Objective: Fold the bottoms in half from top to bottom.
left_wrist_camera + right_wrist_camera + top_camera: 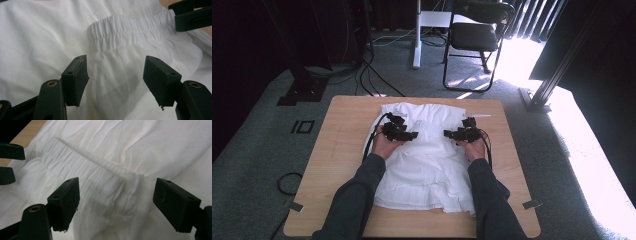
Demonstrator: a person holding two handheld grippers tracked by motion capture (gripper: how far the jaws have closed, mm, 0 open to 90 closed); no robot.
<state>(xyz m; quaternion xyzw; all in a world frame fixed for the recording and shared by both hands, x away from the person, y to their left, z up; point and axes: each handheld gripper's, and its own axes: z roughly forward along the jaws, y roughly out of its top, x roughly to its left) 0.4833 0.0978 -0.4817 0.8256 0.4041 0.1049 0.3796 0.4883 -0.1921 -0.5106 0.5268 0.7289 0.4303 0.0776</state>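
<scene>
Two claws hang released over a white garment (424, 160) spread on a wooden table (337, 150), each held in a hand of a person in dark sleeves.

In the high view the left claw (412, 135) sits at about 10 o'clock from the table's centre, and the right claw (448, 133) at about 2 o'clock; their tips point toward each other, near but apart. Both hover above the upper half of the cloth.

In the left gripper view, the left claw (116, 75) has its jaws spread wide, with nothing pinched between them; bare white cloth lies beneath the gap. A gathered elastic band (130, 27) runs across the fabric at 12 o'clock from that gap, and the tips of the other claw show at the 2 o'clock corner.

In the right gripper view, the right claw (116, 202) is likewise wide apart and grips nothing. The elastic band (100, 170) runs slanted from 10 o'clock down toward the space between the jaws, its end just above the gap. The other claw's tips show at the 9 o'clock edge.

The garment covers the middle of the table, its hem toward 6 o'clock near the person. Black cables trail from both claws along the wrists. Beyond the table, at 12 o'clock, a folding chair (474, 35) stands on grey carpet (262, 150).
</scene>
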